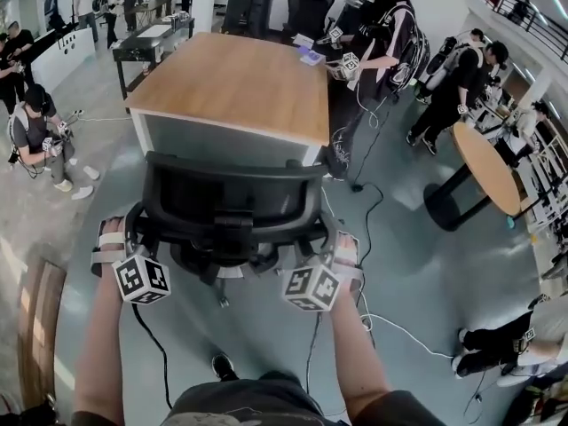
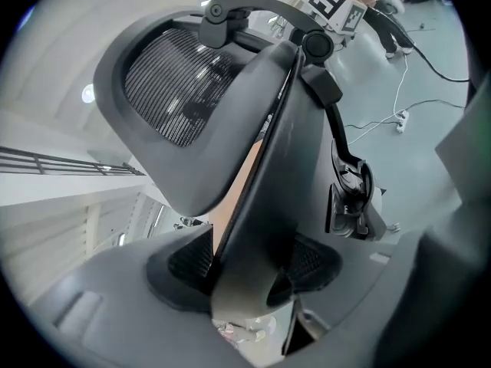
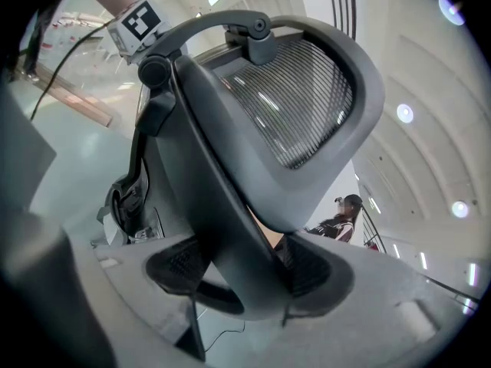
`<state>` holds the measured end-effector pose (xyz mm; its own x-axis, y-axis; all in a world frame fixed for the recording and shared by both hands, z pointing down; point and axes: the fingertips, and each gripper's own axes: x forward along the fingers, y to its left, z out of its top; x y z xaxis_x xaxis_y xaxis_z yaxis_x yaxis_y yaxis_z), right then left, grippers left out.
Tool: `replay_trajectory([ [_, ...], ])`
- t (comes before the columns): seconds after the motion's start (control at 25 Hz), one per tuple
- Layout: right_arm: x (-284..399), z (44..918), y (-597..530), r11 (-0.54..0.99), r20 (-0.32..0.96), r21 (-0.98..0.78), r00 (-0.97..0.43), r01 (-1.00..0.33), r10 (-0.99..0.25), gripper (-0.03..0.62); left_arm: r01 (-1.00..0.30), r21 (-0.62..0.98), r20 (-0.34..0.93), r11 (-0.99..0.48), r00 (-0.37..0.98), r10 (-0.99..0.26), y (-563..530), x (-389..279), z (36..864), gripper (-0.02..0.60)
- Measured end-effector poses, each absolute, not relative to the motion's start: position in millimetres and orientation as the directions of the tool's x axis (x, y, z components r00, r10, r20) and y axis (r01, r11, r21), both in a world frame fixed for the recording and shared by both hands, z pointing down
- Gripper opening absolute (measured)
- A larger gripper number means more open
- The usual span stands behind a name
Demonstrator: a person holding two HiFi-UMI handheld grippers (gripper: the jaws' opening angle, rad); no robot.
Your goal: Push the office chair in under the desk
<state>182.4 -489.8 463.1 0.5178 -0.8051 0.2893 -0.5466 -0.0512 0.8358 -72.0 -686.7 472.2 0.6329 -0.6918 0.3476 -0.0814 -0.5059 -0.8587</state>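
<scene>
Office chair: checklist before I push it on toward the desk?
1. Grip of the left gripper on the office chair, left edge of its back: ok.
2. Grip of the right gripper on the right edge: ok.
3. Chair back squared to the desk: ok.
4. Room under the desk past its grey panel: cannot tell.
5. Floor cable clear of the chair's path: cannot tell.

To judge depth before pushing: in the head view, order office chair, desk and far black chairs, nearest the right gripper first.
1. office chair: gripped by the right gripper.
2. desk: straight ahead.
3. black chairs: beyond the desk's far end.
</scene>
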Motion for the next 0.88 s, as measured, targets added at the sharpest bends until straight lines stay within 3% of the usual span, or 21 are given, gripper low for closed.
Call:
replay_trajectory([
  [0.88,193,455,-591,-0.108,0.247,0.836,0.545,-0.537,-0.801,0.281,-0.097,-0.881,0.279,-0.463,0.683,-0.675,-810,-43,463,0.295],
])
